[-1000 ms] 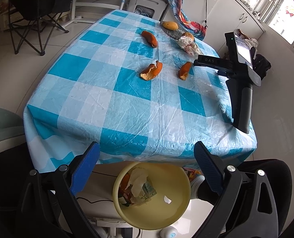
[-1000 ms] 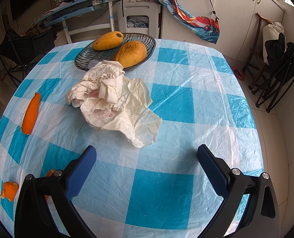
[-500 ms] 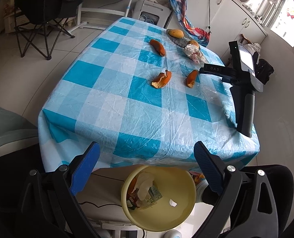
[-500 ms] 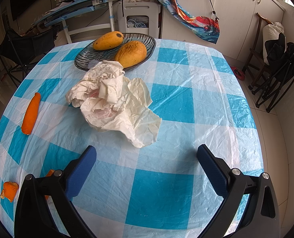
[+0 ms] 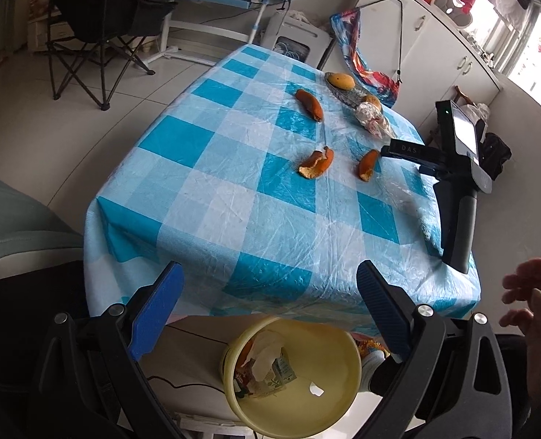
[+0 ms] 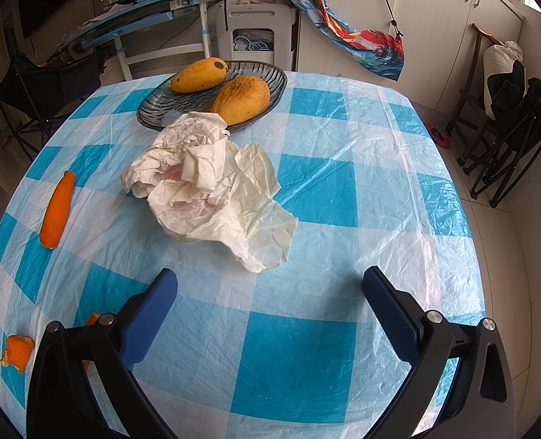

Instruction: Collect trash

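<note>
From the left wrist view, the left gripper (image 5: 267,300) hung released and empty over the yellow bin (image 5: 294,376), which sat at 6 o'clock below the counter (image 5: 234,219) edge with paper and a carton inside. Three orange peels (image 5: 316,162) lay up the counter toward 1 o'clock. The right gripper (image 5: 402,150) sat out at 3 o'clock, with a bare hand (image 5: 530,296) apart from its handle at 4 o'clock; unheld, it could tip off the edge.

From the right wrist view, the right gripper's jaws were spread wide with nothing between them. The crumpled paper (image 6: 212,186) lay at 12 o'clock, touching the plate (image 6: 270,84) of mangoes (image 6: 241,98); a careless grab could drag the plate. A long peel (image 6: 56,212) lay at 9 o'clock.

The checked plastic cover looked wrinkled and slippery. Folding chairs, a desk and cabinets ringed the tiled floor.
</note>
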Tool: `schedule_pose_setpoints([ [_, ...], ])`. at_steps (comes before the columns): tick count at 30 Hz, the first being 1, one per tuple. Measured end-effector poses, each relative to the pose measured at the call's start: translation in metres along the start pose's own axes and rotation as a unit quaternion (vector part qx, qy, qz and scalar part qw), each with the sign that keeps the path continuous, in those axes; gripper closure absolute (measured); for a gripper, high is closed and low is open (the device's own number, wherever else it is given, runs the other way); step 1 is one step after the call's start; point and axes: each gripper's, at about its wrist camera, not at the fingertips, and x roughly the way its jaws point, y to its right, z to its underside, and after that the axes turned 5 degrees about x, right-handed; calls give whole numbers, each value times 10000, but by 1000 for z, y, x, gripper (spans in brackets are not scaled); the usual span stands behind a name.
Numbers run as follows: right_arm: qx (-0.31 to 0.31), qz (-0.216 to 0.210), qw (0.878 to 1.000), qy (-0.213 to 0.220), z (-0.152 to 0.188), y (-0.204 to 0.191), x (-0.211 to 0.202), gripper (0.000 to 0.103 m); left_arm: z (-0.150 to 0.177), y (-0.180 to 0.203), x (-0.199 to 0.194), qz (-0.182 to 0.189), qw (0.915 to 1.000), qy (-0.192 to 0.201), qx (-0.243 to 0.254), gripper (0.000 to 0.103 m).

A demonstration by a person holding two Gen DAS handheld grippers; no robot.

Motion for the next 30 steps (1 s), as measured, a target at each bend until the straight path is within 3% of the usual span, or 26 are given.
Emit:
schedule_pose_setpoints([
  [4, 0, 0, 10000, 0, 0, 0, 0, 6, -4, -11, 2, -81, 9997, 71, -228, 11],
  [10, 0, -1, 10000, 0, 0, 0, 0, 6, -10, -5, 11, -133, 9997, 146, -130, 11],
  [17, -2, -1, 10000, 2, 0, 0, 0, 6, -28, 23, 28, -124, 9992, 69, 376, 11],
  [23, -14, -28, 10000, -81, 4, -1, -4, 6, -61, 46, 45, -382, 9956, 36, 856, 11],
  [26, 19, -253, 9993, -281, 5, -1, -8, 6, -83, 64, 58, -381, 9925, 45, 1164, 11],
  [30, 797, -1044, 9909, -289, 6, 17, -24, 6, -93, 77, 72, -444, 9880, 141, 1475, 11],
])
